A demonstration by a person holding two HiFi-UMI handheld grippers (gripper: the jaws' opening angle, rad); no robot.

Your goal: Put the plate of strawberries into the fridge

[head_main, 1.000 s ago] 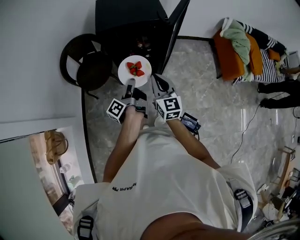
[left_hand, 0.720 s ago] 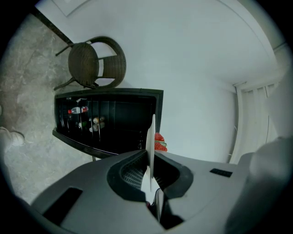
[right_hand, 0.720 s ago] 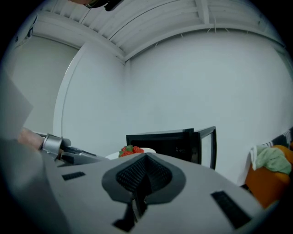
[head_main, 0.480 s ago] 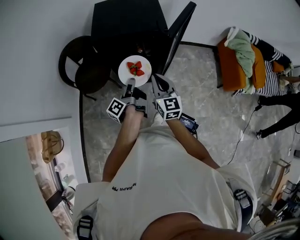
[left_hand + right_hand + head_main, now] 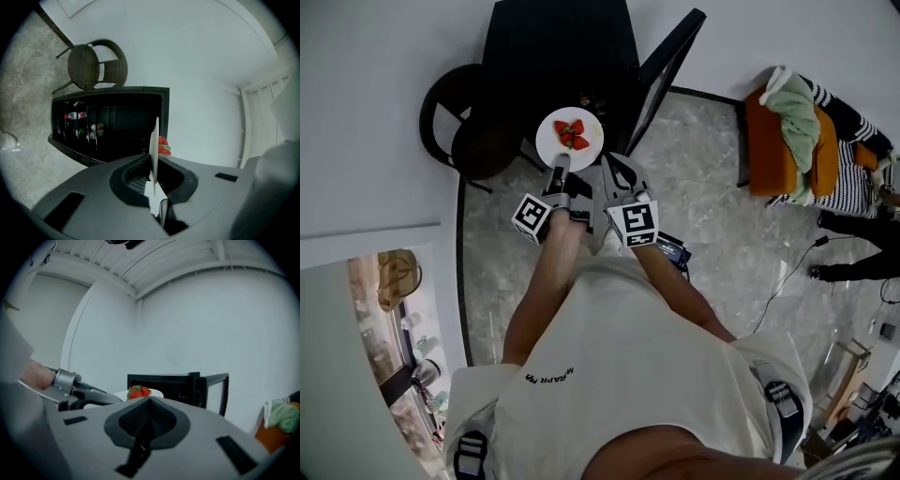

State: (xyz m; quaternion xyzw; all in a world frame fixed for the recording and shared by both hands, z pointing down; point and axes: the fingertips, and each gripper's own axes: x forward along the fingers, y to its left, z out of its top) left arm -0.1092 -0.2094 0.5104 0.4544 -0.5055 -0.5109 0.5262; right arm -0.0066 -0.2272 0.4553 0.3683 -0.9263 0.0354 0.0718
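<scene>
Head view: the plate [image 5: 569, 139] of strawberries [image 5: 571, 137] is clamped at its 6 o'clock rim by the left hand-held gripper [image 5: 560, 163], before the open fridge [image 5: 553, 47] at 12 o'clock. The right hand-held gripper [image 5: 615, 166] is closed, empty. The plate is judged stiff, slick, breakable; the berries lie loose.

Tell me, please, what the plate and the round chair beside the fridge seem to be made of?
Plate: plain white, smooth and thin at the edge, so probably glazed ceramic, though melamine or plastic cannot be ruled out.
Chair: dark brown, with a fine woven texture over the seat and curved back, so likely wicker or rattan, perhaps synthetic. The finish looks matte.
</scene>
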